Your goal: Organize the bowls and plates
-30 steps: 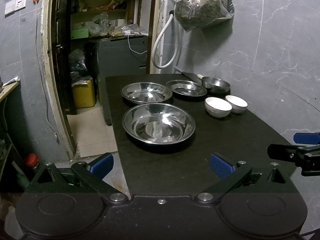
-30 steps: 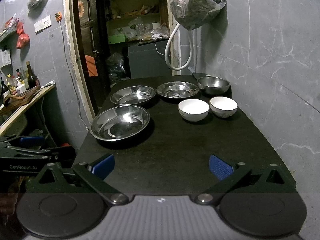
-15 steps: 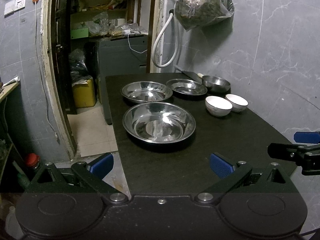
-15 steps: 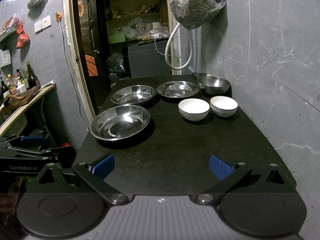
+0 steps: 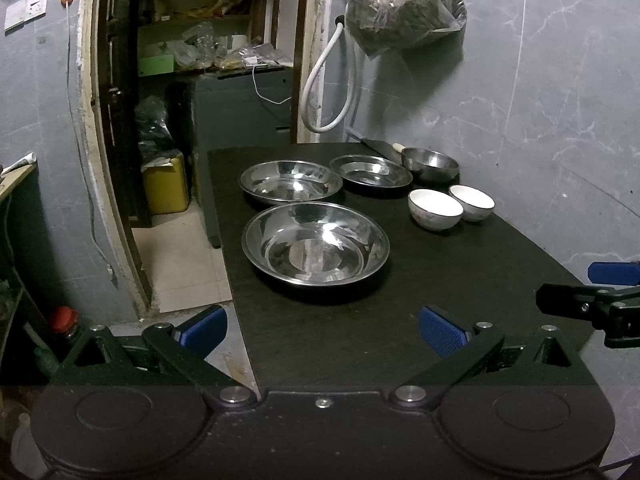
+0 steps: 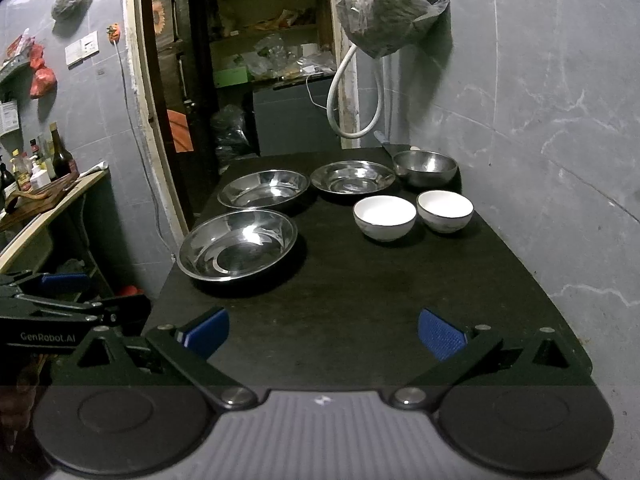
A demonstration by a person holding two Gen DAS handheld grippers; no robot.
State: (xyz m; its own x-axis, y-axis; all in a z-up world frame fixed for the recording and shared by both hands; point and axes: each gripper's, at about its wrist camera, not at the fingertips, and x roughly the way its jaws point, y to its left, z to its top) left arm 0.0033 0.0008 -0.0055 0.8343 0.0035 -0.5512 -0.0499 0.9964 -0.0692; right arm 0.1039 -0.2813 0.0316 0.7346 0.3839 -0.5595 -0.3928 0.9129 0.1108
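Note:
On a black table [image 5: 460,280] lie three shallow steel plates: a large near one [image 5: 316,242] [image 6: 238,242], one behind it [image 5: 291,181] [image 6: 264,192] and a smaller one farther right [image 5: 371,171] [image 6: 353,176]. A steel bowl [image 5: 430,164] [image 6: 425,167] stands at the back right. Two white bowls [image 5: 435,209] [image 5: 472,202] sit side by side in front of it, also in the right wrist view [image 6: 385,216] [image 6: 445,210]. My left gripper [image 5: 322,330] hovers open over the table's near left edge, empty. My right gripper [image 6: 323,330] is open and empty above the near edge.
A grey marble wall [image 5: 560,100] runs along the table's right side, with a hanging plastic bag [image 5: 404,4] and a white hose [image 5: 324,88]. A doorway with shelves [image 5: 208,60] and a yellow container [image 5: 166,184] lies left. A side counter with bottles [image 6: 36,176] stands far left.
Almost nothing: the left wrist view has crept slightly, so the dishes sit a touch differently in frame. Both grippers stay open and empty.

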